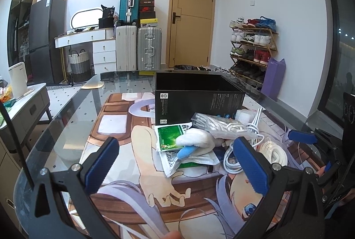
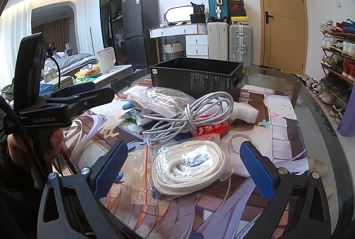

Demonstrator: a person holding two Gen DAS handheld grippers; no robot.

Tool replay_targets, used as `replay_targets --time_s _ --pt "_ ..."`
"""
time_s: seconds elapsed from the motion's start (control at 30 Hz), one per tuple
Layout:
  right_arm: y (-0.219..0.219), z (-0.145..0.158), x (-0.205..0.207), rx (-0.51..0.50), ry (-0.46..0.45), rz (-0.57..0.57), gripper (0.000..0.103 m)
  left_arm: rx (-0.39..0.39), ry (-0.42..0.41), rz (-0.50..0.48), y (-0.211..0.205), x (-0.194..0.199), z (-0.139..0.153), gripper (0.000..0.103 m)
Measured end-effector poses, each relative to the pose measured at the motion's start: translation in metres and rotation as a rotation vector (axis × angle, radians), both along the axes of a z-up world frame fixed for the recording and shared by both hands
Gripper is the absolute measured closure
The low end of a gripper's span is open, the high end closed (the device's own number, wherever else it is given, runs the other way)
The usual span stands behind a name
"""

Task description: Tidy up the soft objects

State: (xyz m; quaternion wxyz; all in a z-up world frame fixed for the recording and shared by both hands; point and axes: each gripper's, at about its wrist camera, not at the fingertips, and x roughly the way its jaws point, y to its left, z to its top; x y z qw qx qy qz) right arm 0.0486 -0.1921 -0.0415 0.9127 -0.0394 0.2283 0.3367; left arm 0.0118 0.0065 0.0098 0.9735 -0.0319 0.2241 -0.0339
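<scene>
Right gripper (image 2: 184,169), jaws wide and empty, hovers level over the bagged white rope (image 2: 188,169); left gripper (image 1: 175,164), likewise agape, faces the plush toy (image 1: 195,142) at twelve o'clock on the tabletop (image 1: 66,128)

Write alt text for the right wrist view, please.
The open right gripper hovers over a coiled white rope in a clear zip bag on an anime-print desk mat. Behind it lie a bundled grey cable and an open black box; the left gripper enters from the left.
</scene>
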Motion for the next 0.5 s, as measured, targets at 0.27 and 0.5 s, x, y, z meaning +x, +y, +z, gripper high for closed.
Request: replay_targets --time_s 0.27,0.5 --pt "0.0002 -0.0015 0.0016 0.009 0.005 0.005 0.001 0.016 -0.009 -0.017 -0.0032 -0.0007 0.0026 0.000" --pt "0.0001 -0.0025 0.0030 0.011 0.012 0.004 0.001 0.020 -0.004 -0.022 -0.0044 -0.0014 0.0031 0.000"
